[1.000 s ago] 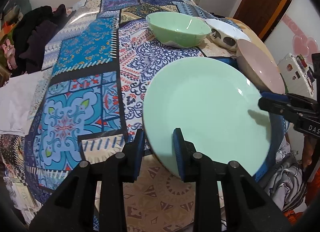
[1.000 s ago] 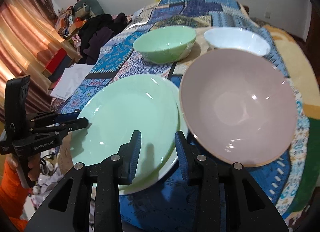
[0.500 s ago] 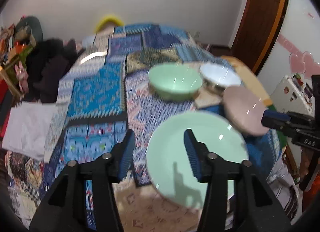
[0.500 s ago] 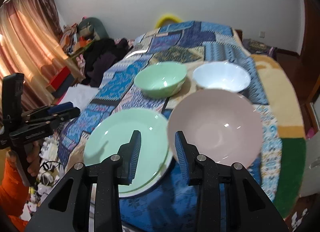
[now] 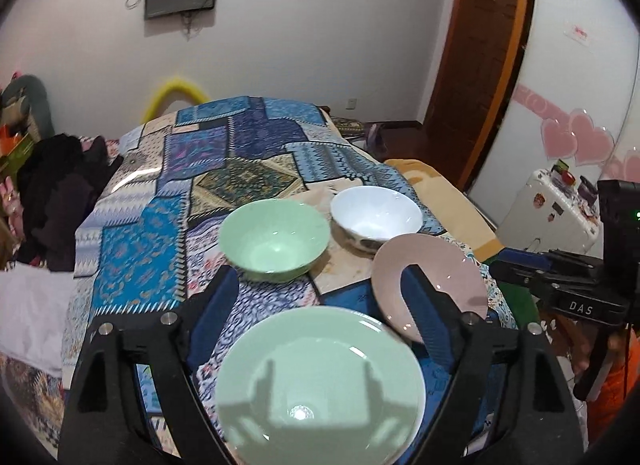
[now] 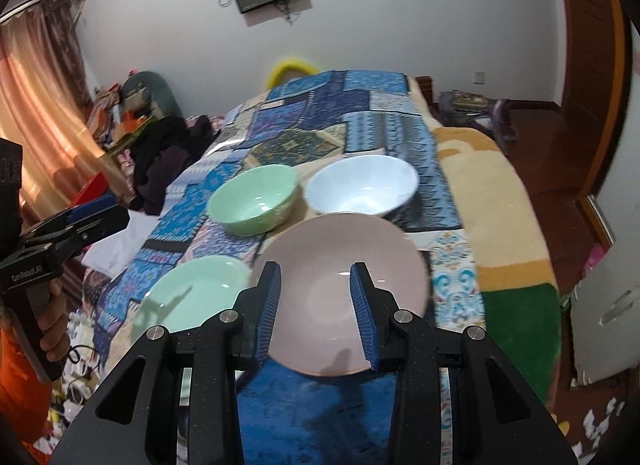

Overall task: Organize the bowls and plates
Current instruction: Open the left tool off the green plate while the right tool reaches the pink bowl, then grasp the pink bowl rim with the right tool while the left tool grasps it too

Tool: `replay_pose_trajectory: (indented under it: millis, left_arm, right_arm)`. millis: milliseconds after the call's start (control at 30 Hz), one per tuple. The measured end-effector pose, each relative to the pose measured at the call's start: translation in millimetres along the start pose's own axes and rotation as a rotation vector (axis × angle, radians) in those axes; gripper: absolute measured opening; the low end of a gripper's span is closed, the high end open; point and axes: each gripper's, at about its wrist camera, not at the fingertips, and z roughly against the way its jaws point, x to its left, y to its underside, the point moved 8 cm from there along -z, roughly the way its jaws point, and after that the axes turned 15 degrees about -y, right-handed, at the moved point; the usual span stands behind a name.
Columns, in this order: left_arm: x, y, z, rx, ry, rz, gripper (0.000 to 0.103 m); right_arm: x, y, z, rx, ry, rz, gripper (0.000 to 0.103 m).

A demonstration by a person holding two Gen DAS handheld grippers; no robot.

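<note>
While both grippers hang above the near end of the bed, 4 dishes sit on the patchwork cover (image 5: pixel 168 225), and none of them has anything in it. The left gripper (image 5: pixel 320 301) has its jaws spread wide with nothing between them, and its shadow falls across the green plate (image 5: pixel 320 389) lying nearest that camera. The right gripper (image 6: pixel 316 301) is likewise parted and grips nothing; between its blue pads (image 6: pixel 270 305) the pink plate (image 6: pixel 344 285) shows, lying on the cover below them. From the left wrist view the pink plate sits to the right of the green plate, just beside it, though I cannot tell whether their rims touch. Farther up the bed stand 2 bowls side by side: a green bowl (image 5: pixel 274 239) on the left and a white bowl (image 5: pixel 376 217) on the right, close together, upright, their insides bare apart from light glints. The white bowl sits just behind the pink plate. In the right wrist view the green plate (image 6: pixel 192 293) lies left of the pink one, partly hidden by the gripper body.
</note>
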Motion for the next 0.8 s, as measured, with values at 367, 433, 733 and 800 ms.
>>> replay_pose_trajectory:
  millis: [367,433,733,800]
  left_arm:
    - [-42,9,-55,0.124,0.066,-0.038,0.093]
    - [-48,14,-67,0.151,0.066,-0.055,0.093]
    - [-70,38,-110,0.275,0.101,-0.084,0.088]
    - [-75,42,-116,0.299,0.109,-0.089,0.080]
  right_arm:
    - [-42,9,-8,0.030,0.059,-0.059,0.033]
    - [-48,13,-12,0.040,0.071,-0.069,0.036]
    - [-70,28,-24,0.079,0.081,-0.124,0.045]
    - [-73,32,-28,0.090,0.076,-0.139,0.045]
